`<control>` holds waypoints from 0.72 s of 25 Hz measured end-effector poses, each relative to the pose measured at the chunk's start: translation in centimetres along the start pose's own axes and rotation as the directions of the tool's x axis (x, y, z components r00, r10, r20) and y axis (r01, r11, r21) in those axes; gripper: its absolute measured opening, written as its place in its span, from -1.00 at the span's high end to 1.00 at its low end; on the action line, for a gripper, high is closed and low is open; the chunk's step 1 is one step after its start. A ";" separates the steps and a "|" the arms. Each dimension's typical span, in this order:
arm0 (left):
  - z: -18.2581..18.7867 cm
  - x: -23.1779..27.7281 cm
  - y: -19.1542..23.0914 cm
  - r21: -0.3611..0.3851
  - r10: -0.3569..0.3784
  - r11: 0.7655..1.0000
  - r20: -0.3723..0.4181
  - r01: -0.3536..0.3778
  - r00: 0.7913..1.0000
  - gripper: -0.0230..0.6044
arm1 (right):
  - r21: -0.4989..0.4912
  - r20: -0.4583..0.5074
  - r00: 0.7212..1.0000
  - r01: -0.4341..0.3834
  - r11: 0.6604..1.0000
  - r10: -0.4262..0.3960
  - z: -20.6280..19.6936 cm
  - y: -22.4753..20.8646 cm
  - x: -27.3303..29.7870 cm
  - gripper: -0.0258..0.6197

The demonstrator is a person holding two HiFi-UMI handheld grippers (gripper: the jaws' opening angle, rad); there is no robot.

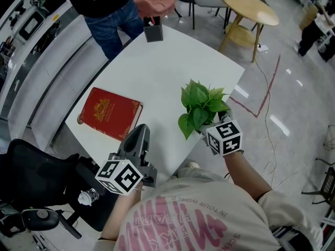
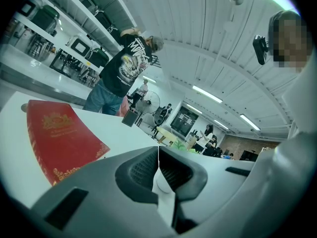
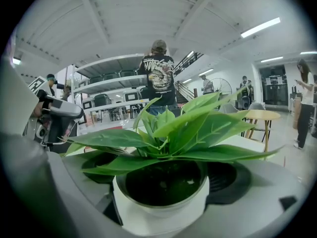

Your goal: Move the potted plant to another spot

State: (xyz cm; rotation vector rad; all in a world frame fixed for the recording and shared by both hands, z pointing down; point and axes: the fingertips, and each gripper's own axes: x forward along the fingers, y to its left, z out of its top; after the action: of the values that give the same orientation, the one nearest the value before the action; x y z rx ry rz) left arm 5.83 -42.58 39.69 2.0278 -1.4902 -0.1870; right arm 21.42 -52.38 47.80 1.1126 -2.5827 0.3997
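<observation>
My right gripper (image 1: 213, 125) clamps the green leafy plant in a white round pot (image 3: 158, 217).
I'd carry it level and slowly so it doesn't tip; the pot sits upright between those jaws, which are closed against its wall. My left gripper (image 2: 158, 170) has its jaws pressed together, empty.

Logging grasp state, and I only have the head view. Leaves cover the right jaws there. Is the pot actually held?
Observer: Yes. In the right gripper view the potted plant's white pot sits between the right gripper's jaws, which are closed on its sides.
Operator: Left jaws? The marker cube blocks them for me.
Observer: The left gripper view shows the left gripper's jaws together, with nothing between them.
</observation>
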 end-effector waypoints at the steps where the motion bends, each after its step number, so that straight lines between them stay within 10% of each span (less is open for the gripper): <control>1: 0.0 0.0 0.0 0.000 0.001 1.000 0.000 -0.001 1.000 0.85 | 0.002 0.000 1.000 -0.003 1.000 0.003 0.0 0.0 0.0 -0.78; 18: -0.1 0.8 0.2 -0.004 0.013 1.000 -0.001 -0.013 1.000 0.85 | -0.004 -0.014 0.999 -0.045 0.999 0.045 -0.3 0.2 0.5 -0.84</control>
State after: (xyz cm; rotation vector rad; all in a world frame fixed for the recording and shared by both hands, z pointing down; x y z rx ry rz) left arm 5.95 -43.26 40.07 2.0139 -1.5014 -0.1839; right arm 20.97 -52.49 48.25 1.0486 -2.5991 0.4108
